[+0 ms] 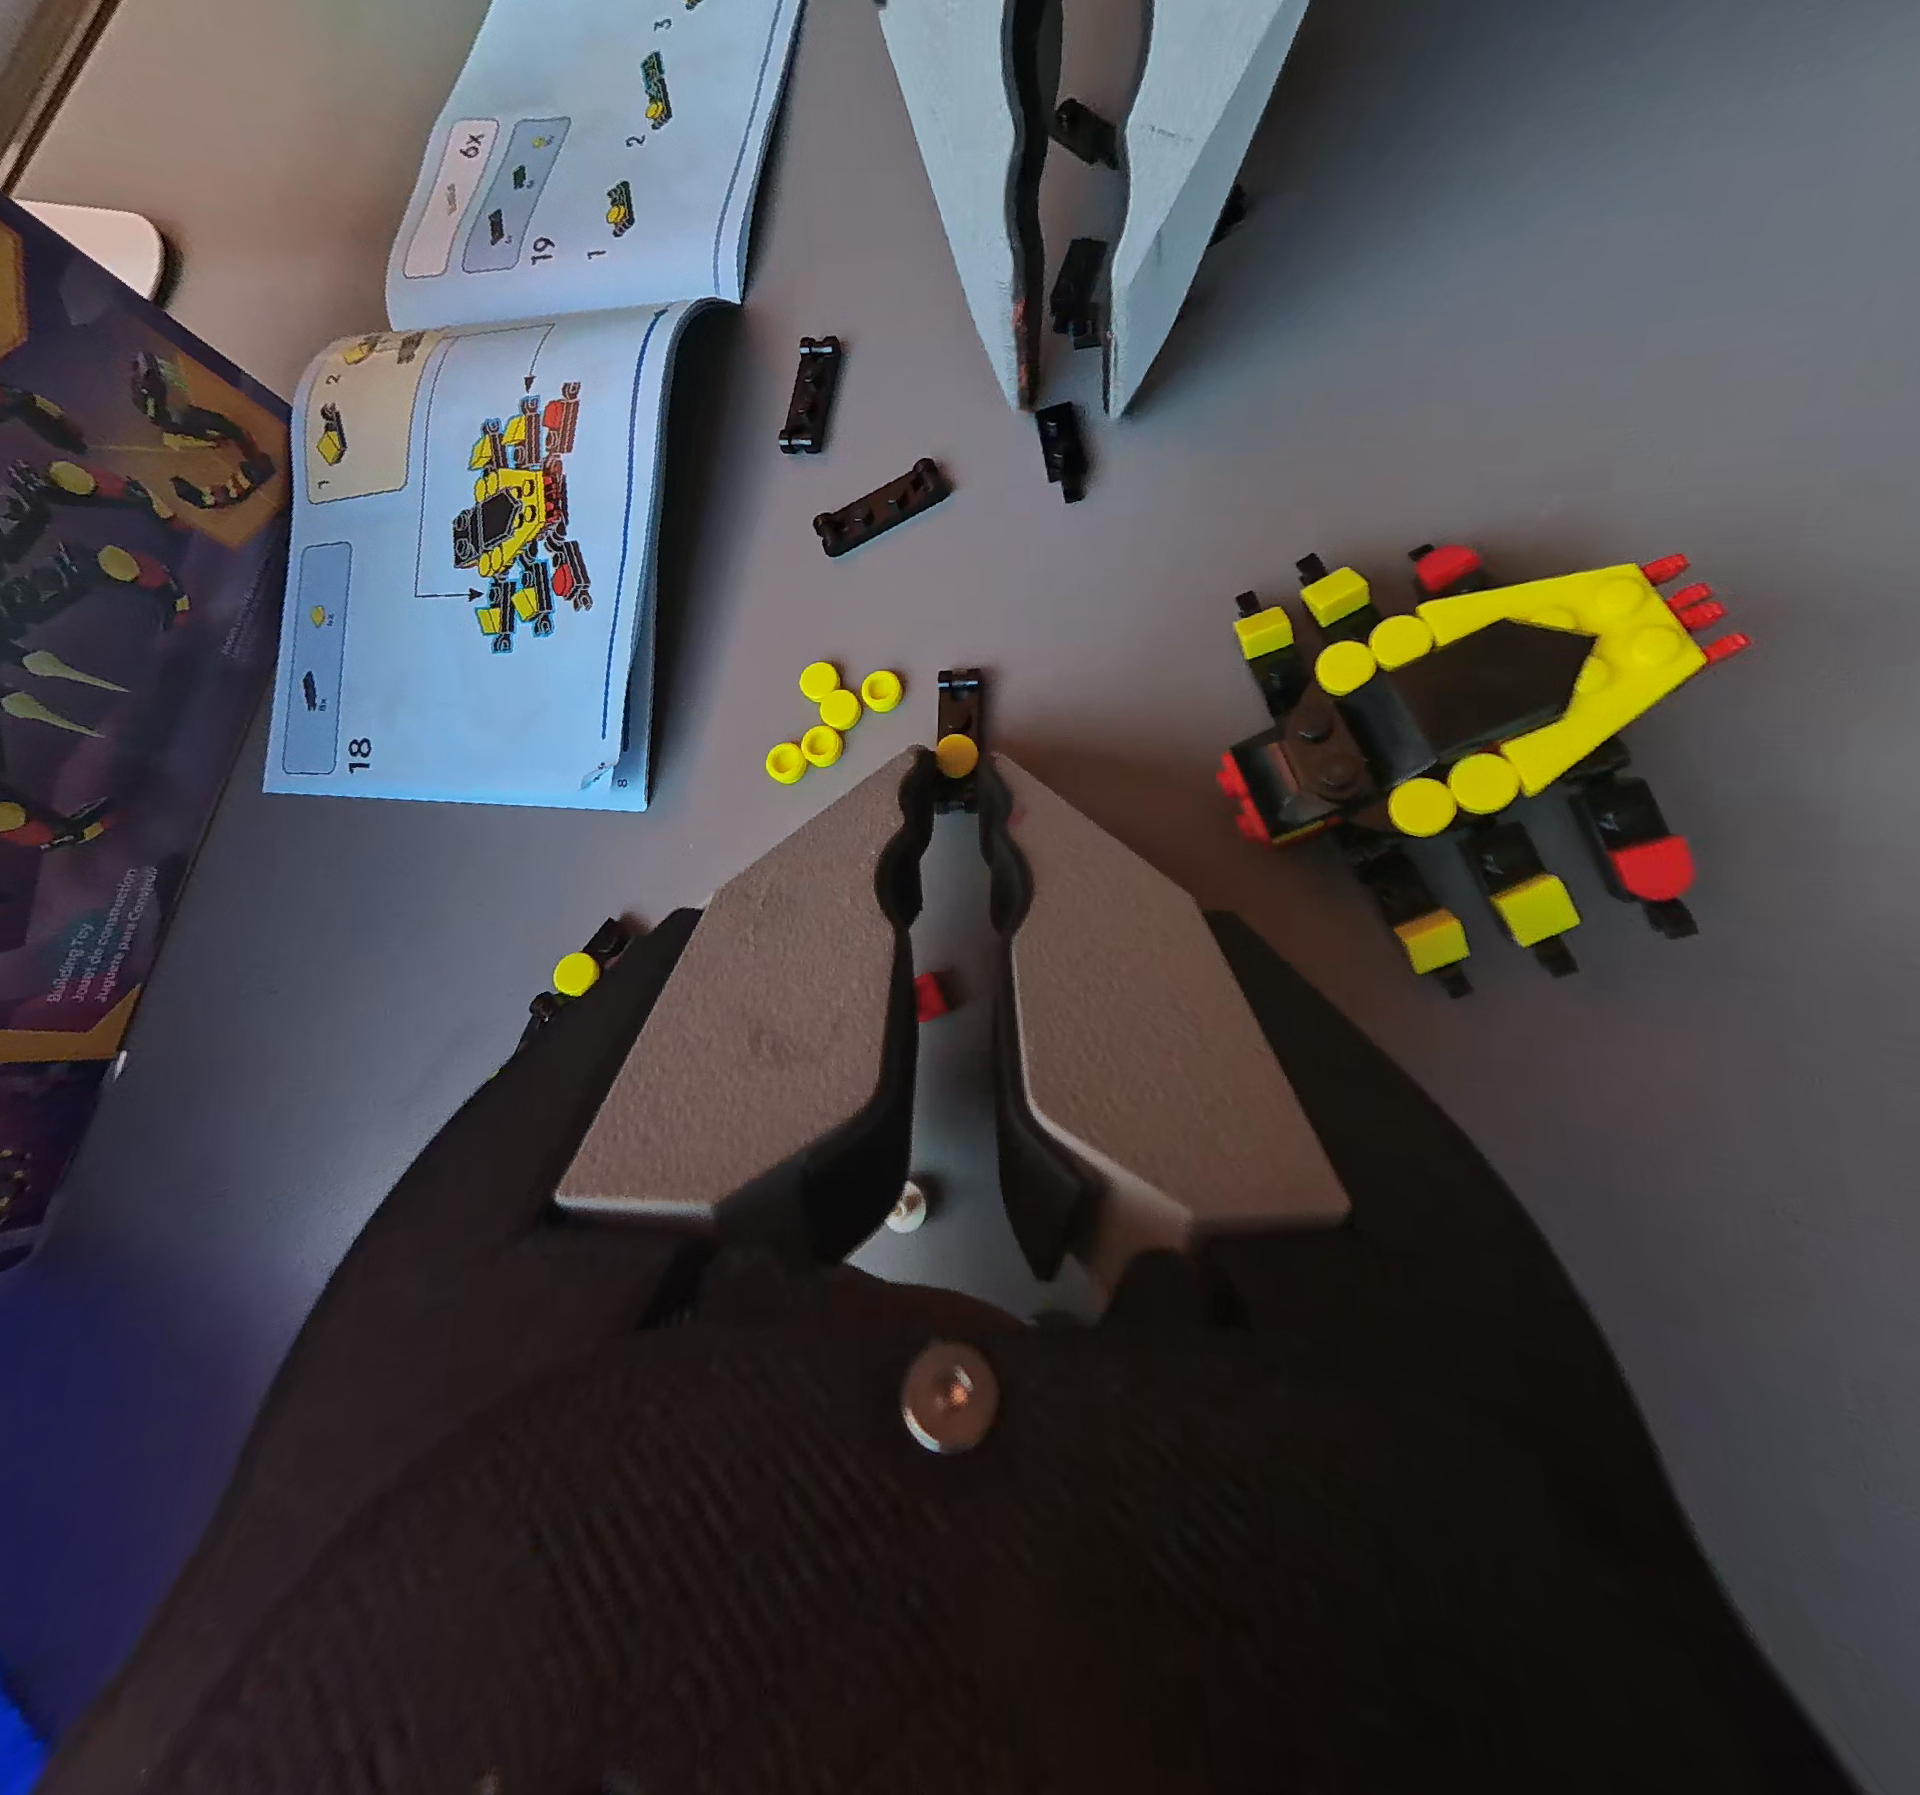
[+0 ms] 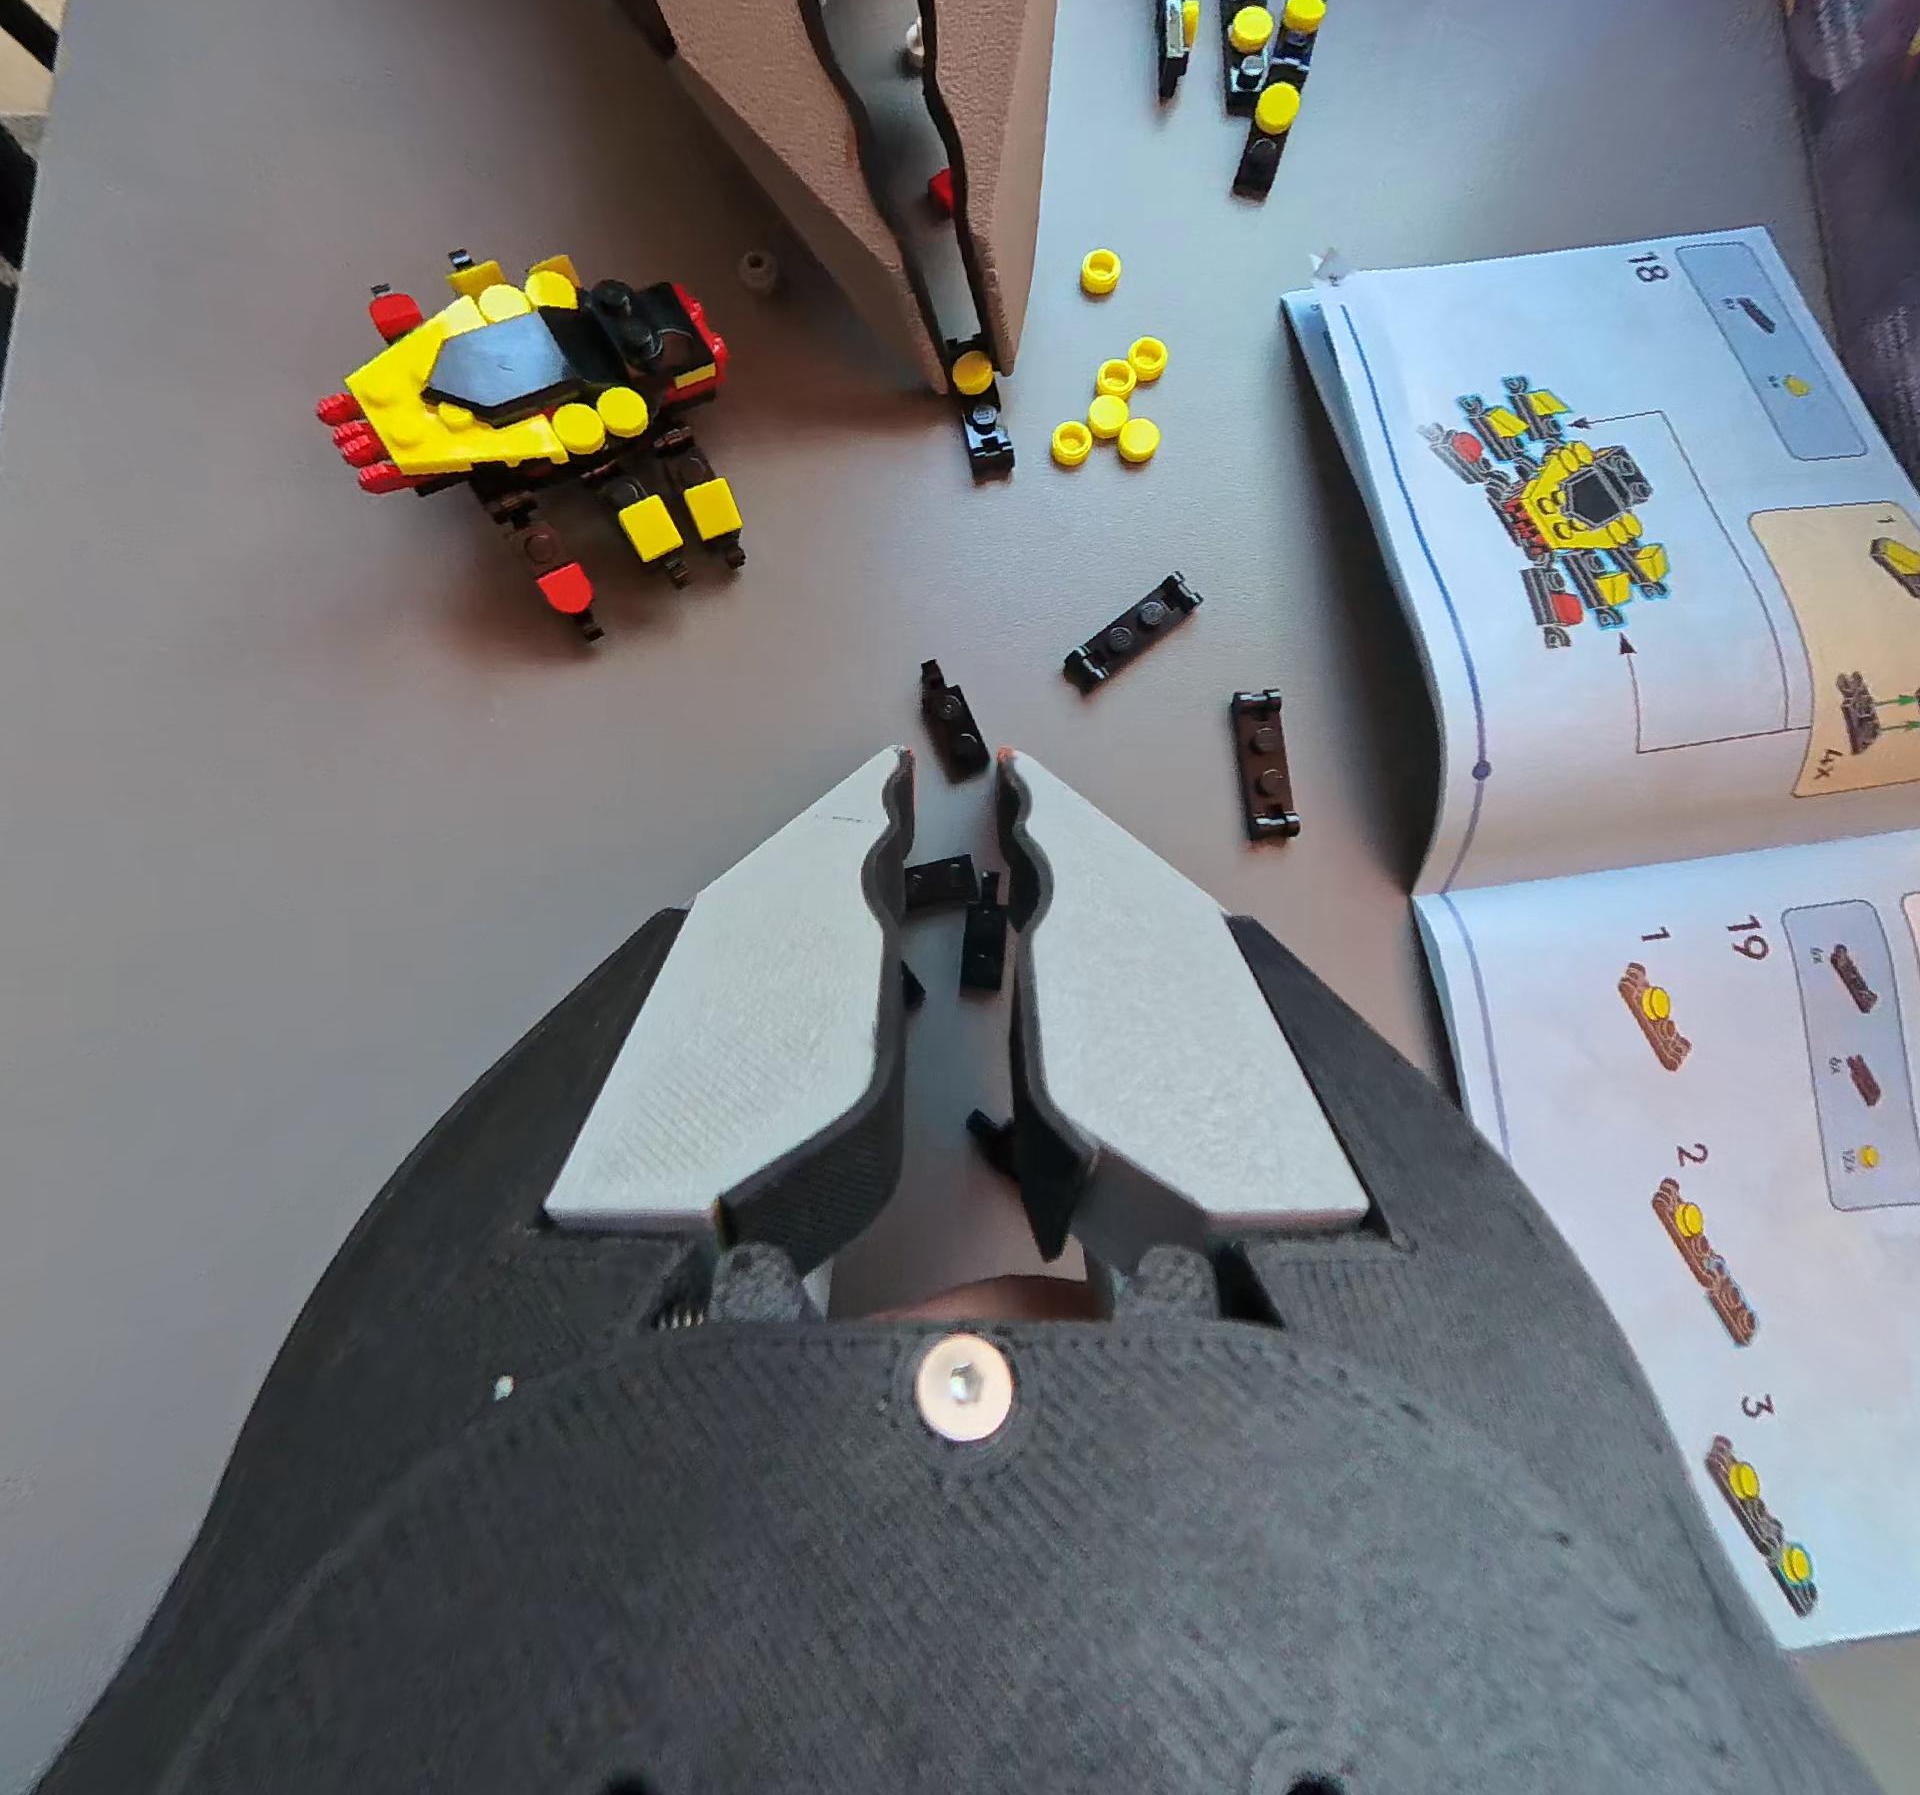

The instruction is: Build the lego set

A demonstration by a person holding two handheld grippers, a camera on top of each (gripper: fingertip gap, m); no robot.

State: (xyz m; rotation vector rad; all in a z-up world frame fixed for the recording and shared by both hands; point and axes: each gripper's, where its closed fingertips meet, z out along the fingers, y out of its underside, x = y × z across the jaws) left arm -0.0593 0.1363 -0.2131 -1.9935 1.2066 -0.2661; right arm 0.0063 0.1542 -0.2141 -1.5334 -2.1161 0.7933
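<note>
- Your black plate with one yellow round tile (image 1: 957,746) on it sits pinched at the tips of your left gripper (image 1: 954,777), well to the booklet-side of the half-built yellow-and-black model (image 1: 1475,727); its free end rests on or just above the grey table (image 1: 1558,291), and I cannot tell which.
- Judging by the model, the body and six stub legs are done. The leg extensions are only partly made: a few tiled plates (image 2: 1262,31) lie beyond the loose yellow round tiles (image 2: 1114,400), and two bare black plates (image 2: 1195,696) lie between model and instruction booklet (image 2: 1610,602).
- Your left jaws are nearly closed, clamping that plate by its sides.
- Your right gripper (image 2: 954,758) has a narrow gap, holding nothing; a small black clip plate (image 2: 953,719) lies just off its tips, apparently untouched, with more black pieces on the table under its fingers.
- Remaining, I judge: tile the plates, join the clips, fit the legs.
</note>
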